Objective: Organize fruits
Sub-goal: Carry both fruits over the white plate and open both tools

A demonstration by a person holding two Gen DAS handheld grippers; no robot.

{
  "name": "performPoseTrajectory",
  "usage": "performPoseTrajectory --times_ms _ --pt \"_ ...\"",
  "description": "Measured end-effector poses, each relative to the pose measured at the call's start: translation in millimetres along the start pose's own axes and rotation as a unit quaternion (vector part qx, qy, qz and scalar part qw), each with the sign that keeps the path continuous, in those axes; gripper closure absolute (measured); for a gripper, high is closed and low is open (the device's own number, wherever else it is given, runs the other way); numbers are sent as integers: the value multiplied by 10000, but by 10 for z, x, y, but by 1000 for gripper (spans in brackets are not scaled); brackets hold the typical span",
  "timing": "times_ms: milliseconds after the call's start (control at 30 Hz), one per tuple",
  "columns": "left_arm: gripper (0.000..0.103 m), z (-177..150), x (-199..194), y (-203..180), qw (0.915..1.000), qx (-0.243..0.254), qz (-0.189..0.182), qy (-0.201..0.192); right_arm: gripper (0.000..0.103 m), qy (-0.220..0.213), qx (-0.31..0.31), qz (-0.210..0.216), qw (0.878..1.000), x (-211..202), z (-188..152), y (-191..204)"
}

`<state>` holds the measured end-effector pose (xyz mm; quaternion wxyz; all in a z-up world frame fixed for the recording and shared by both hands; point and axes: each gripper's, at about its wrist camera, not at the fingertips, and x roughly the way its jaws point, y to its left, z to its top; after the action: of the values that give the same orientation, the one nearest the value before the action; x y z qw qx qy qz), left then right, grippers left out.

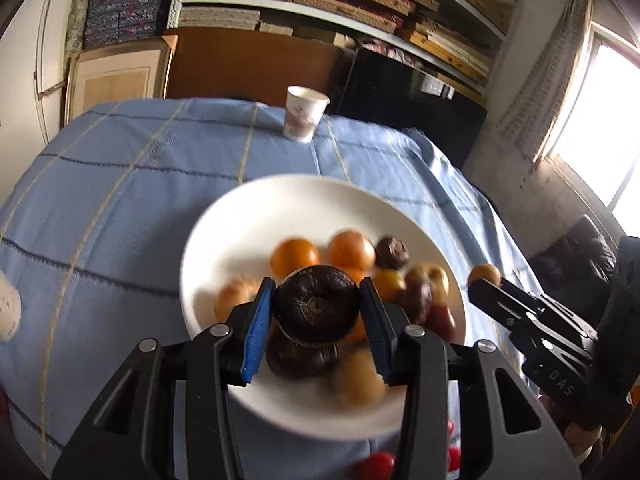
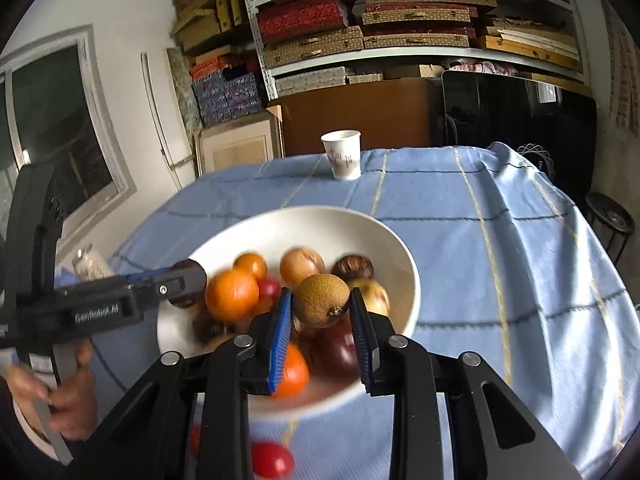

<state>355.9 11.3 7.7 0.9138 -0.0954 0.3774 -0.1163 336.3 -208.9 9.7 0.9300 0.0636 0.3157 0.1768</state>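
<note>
The left gripper (image 1: 316, 312) is clamping a dark brown fruit (image 1: 316, 306) across its middle, above the near side of the white bowl (image 1: 224, 220). It is likely firm and light. The right gripper (image 2: 322, 314) is pinching a small tan fruit (image 2: 326, 306), probably thin-shelled: grip gently. Both are tilting downward over the blue tablecloth (image 2: 500, 248).
</note>
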Motion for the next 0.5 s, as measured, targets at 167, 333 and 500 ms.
performPoseTrajectory --times_ms 167,333,500 --pt "61 238 186 47 9999 6 156 -61 74 -17 -1 -1 10000 280 188 22" --pt "17 291 170 84 9990 -36 336 -287 64 -43 43 29 10000 295 224 2" --pt "8 161 -187 61 9970 -43 432 -638 61 -165 183 211 9995 12 192 -45"
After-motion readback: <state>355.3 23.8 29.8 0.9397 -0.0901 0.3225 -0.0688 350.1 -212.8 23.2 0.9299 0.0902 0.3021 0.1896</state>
